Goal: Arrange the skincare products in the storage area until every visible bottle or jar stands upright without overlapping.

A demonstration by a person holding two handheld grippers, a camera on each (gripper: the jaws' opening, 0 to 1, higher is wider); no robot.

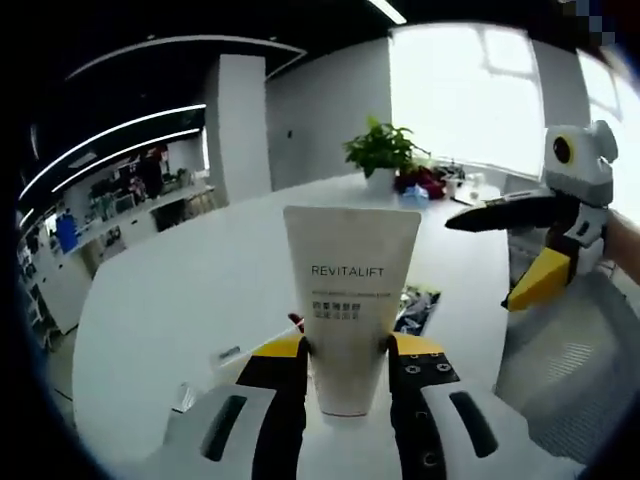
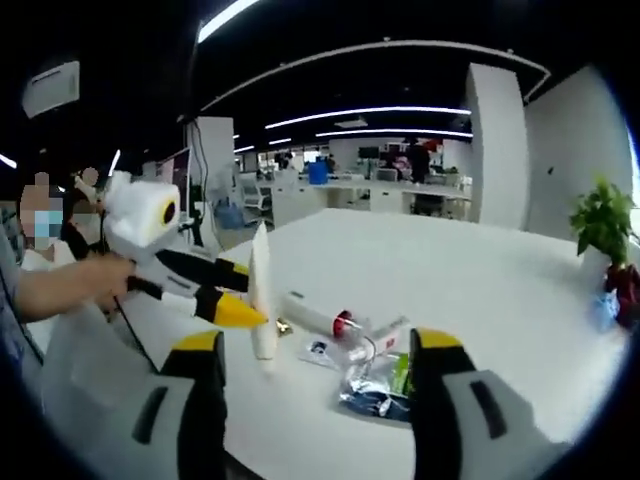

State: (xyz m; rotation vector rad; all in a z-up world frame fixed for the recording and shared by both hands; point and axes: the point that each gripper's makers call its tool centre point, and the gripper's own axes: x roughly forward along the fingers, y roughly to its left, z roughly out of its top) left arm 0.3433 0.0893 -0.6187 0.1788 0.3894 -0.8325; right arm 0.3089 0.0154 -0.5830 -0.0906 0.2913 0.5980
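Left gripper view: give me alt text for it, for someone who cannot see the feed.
The left claw grips a cream-white plastic tube printed REVITALIFT, held crimped end up above a round white table. The right claw, open and empty, reaches in from the right, and a green potted plant stands at the table's far edge.

Bare white table [image 2: 480, 270] lay open beyond the lying tube [image 2: 318, 316] and packets [image 2: 375, 385]. A potted plant [image 2: 603, 222] stood at the far edge.
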